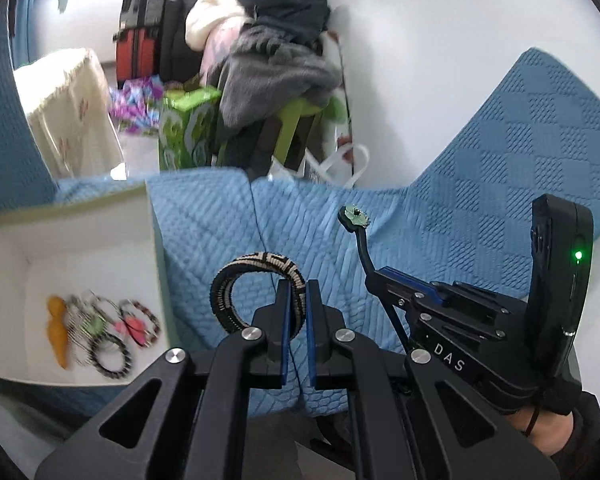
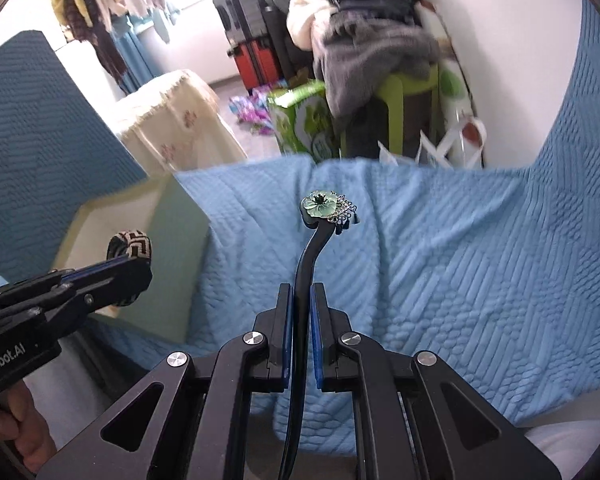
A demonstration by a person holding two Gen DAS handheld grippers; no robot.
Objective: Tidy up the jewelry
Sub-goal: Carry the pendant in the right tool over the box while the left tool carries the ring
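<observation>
My left gripper (image 1: pixel 299 286) is shut on a black-and-cream patterned bangle (image 1: pixel 236 276) and holds it above the blue quilt, just right of a pale open box (image 1: pixel 152 232). The box holds several bangles (image 1: pixel 112 356), pink pieces (image 1: pixel 134 326) and an orange piece (image 1: pixel 58 330). My right gripper (image 2: pixel 300 290) is shut on a black hair stick with a green flower head (image 2: pixel 320 205), held upright over the quilt. The stick also shows in the left wrist view (image 1: pixel 354 218). The left gripper with the bangle (image 2: pixel 130 242) shows at the left of the right wrist view, by the box (image 2: pixel 172 240).
A blue textured quilt (image 2: pixel 440 260) covers the surface and rises at the right. Beyond its far edge stand a cloth-covered stand (image 2: pixel 172 120), a green carton (image 2: pixel 300 116), a green stool piled with clothes (image 2: pixel 400 88), suitcases (image 2: pixel 252 48) and white bags (image 2: pixel 452 148).
</observation>
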